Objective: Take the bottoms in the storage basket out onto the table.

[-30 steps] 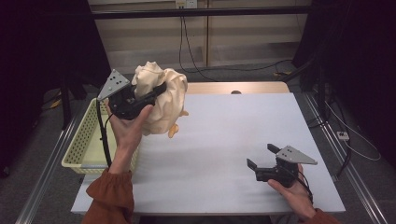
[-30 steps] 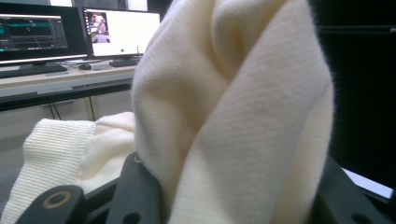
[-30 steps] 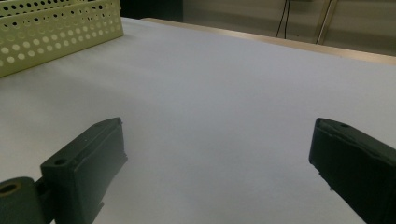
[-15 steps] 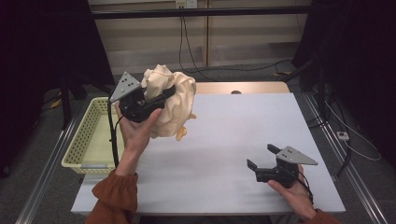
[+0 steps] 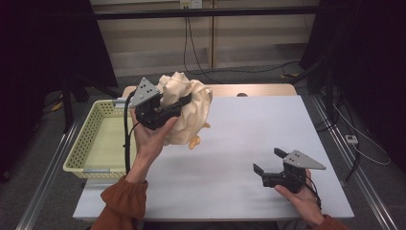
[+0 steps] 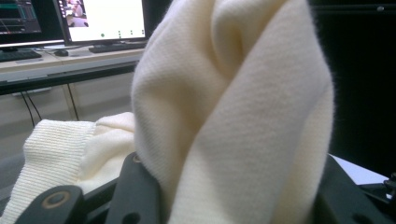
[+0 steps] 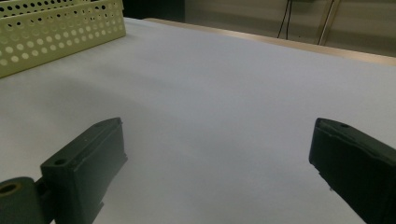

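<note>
Right gripper (image 5: pixel 269 168) rests low on white table (image 5: pixel 249 143), jaws wide, nothing between. Left gripper (image 5: pixel 178 106) clamps bunched cream knit garment (image 5: pixel 189 115) in the air; since a second ago it has moved from basket (image 5: pixel 91 139) toward table centre, probably to lay it down.

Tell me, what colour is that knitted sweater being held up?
Cream white, a plain fine knit; the sweater shows best in the left gripper view.

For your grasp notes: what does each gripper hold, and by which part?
Left gripper clamps a bunched fold of the cream garment; right gripper holds nothing.
</note>
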`<state>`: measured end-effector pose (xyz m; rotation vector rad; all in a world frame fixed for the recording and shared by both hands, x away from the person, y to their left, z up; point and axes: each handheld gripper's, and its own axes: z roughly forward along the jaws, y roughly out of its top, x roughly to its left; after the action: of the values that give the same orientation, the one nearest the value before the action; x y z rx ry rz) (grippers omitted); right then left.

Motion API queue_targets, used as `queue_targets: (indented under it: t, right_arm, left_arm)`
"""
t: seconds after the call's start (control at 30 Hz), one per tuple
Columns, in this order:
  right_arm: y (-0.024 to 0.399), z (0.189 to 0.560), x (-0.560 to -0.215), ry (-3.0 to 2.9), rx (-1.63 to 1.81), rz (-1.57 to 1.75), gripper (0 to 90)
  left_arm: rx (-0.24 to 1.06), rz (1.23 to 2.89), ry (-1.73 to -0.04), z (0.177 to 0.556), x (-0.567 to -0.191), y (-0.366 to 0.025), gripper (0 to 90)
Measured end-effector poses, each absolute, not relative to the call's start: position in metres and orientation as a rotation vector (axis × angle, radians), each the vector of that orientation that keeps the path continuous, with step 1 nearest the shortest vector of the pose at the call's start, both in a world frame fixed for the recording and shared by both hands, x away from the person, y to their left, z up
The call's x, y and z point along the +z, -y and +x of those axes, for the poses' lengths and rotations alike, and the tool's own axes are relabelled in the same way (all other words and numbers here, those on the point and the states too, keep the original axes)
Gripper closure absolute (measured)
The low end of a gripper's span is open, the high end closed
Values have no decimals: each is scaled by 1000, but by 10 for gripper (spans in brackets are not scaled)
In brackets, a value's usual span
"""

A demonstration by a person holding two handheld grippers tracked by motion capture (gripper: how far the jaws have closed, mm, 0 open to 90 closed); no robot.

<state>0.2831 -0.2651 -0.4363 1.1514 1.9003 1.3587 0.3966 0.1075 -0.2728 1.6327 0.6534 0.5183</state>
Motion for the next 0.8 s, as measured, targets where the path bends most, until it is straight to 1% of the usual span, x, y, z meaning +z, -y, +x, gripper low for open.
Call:
queue_targets:
  t: [0.13,0.63,0.8]
  right_arm:
    - [265,283,-436,-1901,1360,1151,36]
    - [265,283,-437,-1904,1357,1155,36]
    - [265,284,-437,-1906,1356,1156,36]
  left_arm:
    - [489,1645,-656,399,-278,-102,581]
    - [464,1714,-655,402,-296,-76,581]
    - [461,1744,-627,399,-301,-65,580]
